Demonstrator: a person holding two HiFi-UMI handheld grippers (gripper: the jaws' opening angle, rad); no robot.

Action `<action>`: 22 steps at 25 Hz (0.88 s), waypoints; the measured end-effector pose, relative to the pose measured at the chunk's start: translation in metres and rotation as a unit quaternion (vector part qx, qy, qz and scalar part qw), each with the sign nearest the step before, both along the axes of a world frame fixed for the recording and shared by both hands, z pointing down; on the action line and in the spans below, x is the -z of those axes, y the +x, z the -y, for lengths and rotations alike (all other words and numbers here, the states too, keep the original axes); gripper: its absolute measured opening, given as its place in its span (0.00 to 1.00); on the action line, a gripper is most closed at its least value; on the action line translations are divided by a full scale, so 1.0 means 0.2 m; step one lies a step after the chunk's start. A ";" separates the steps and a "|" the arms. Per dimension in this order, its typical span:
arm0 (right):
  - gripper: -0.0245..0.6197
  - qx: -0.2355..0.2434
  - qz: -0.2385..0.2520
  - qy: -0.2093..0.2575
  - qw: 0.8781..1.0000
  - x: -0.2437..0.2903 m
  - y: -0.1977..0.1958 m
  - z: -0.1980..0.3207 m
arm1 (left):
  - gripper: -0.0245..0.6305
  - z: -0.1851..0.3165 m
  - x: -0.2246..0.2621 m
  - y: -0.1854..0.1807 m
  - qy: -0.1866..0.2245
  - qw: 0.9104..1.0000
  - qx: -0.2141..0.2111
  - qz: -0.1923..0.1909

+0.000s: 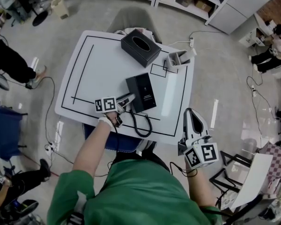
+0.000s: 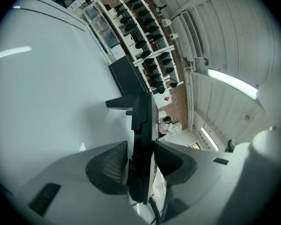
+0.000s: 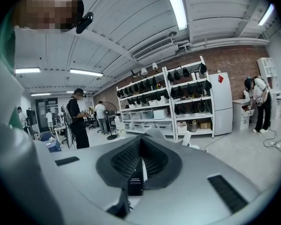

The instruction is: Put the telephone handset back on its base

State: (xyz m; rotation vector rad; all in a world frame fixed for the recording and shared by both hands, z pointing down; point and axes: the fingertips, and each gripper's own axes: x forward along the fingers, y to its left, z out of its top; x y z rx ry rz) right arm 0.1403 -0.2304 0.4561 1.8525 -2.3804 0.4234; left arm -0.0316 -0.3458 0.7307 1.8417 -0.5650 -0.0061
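Left tongs (image 1: 125,102): jaws narrow, closed on the handset (image 2: 143,139); the two pads lie against its flat sides and it runs edge-on straight out between them. Seen from the head, these tongs reach in from the near side of the white table (image 1: 84,64) and end at the left edge of the black phone base (image 1: 143,90), so the handset is there, at that edge; black on black, so it cannot be told whether it sits in its cradle. The curly cord (image 1: 141,125) loops on the table just in front of the base, toward the near edge. Right tongs (image 1: 191,118): jaws together, nothing between them, held off the table's near right corner, well apart from the phone; their own view looks out at shelves and people in the room. Also on the table: a black tissue box (image 1: 140,47) beyond the base, and a small grey holder (image 1: 178,58) to the right of that box
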 end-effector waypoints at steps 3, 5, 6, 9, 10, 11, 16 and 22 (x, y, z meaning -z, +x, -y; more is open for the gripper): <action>0.07 0.006 0.001 0.002 1.000 0.01 0.00 -0.01 | 0.35 0.00 -0.02 -0.01 -0.020 0.999 0.015 0.025; 0.07 0.009 0.001 0.002 1.000 0.01 -0.01 -0.02 | 0.36 0.00 -0.02 -0.02 -0.029 0.998 0.021 0.042; 0.07 0.010 0.001 0.003 1.000 0.01 -0.01 -0.03 | 0.36 0.00 -0.02 -0.02 -0.033 0.998 0.023 0.049; 0.07 0.015 0.002 0.007 1.000 0.03 -0.01 -0.04 | 0.36 -0.01 -0.02 -0.02 -0.039 0.997 0.027 0.069; 0.07 0.016 0.001 0.009 1.000 0.04 0.00 -0.05 | 0.36 -0.02 -0.02 -0.02 -0.041 0.996 0.028 0.074; 0.07 0.017 0.001 0.012 1.000 0.05 0.00 -0.06 | 0.36 -0.02 -0.02 -0.03 -0.044 0.995 0.031 0.079; 0.07 0.024 0.003 0.026 0.999 0.11 0.02 -0.09 | 0.36 -0.03 0.02 -0.05 -0.022 0.988 0.049 0.142; 0.07 0.028 0.007 0.042 0.999 0.19 0.04 -0.10 | 0.36 -0.05 0.28 -0.15 0.033 0.984 0.093 0.148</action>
